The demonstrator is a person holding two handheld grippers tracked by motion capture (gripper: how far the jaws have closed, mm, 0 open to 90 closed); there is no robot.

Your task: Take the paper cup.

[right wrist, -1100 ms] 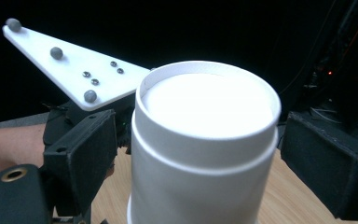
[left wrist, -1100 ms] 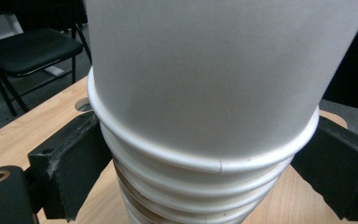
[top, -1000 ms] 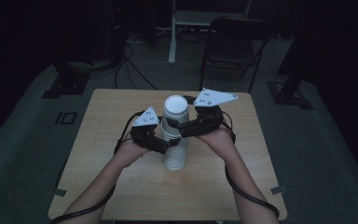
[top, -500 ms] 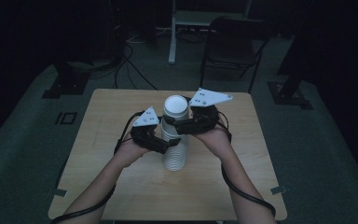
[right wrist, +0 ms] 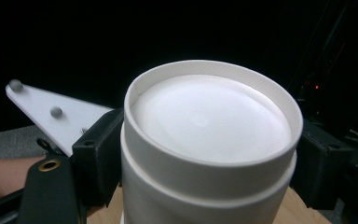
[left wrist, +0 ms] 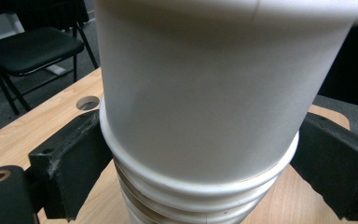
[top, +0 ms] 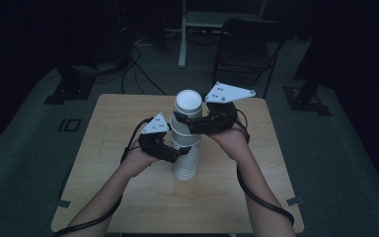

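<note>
A stack of white paper cups (top: 185, 165) stands upside down in the middle of the wooden table (top: 118, 123). My left gripper (top: 178, 154) is shut on the stack's upper rims (left wrist: 200, 186), with a black jaw pressed against each side. The top cup (top: 188, 104) sits a little raised and tilted above the rest. My right gripper (top: 191, 126) is shut on this top cup (right wrist: 209, 140), one jaw on each side just below its base. The cups hide both grippers' fingertips in the high view.
A round hole (left wrist: 88, 102) pierces the tabletop behind the stack. A black folding chair (top: 249, 44) and a white table leg (top: 182, 34) stand beyond the far edge. Cables (top: 138, 59) lie on the dark floor at the back left.
My right gripper has risen slightly with the top cup, which now sits a bit higher over the stack. The left gripper has stayed in place.
</note>
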